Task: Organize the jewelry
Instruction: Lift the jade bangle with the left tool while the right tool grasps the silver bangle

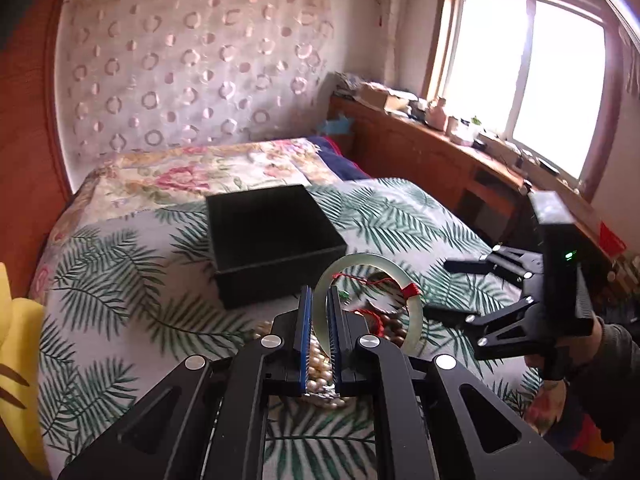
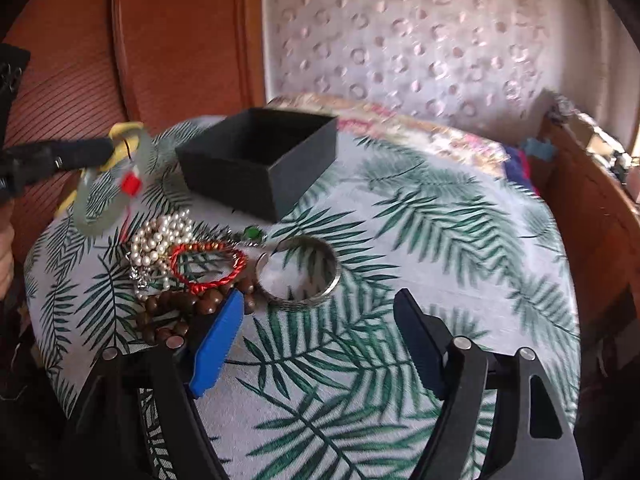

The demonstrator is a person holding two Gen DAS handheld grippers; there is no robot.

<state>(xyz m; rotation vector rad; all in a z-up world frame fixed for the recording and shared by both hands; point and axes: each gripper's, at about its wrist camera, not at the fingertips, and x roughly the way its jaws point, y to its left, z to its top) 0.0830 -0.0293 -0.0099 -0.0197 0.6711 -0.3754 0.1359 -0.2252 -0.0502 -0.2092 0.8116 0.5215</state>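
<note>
The left gripper is pinching a pale green jade bangle between its blue pads, holding it upright in the air just in front of the open black box, which is sitting on the leaf-print bedspread. A red thread with a small red tag is hanging across the bangle. From the right wrist view the same bangle is hovering to the left of the box, clear of the cloth. The right gripper is being held with its fingers spread wide and nothing between them, nearer the camera than the box. The rest of the jewelry is lying in a heap in front of the box: a pearl strand, a red cord bracelet, brown wooden beads, a small green stone and a silver bangle, the last lying just beyond the right gripper's blue pad.
</note>
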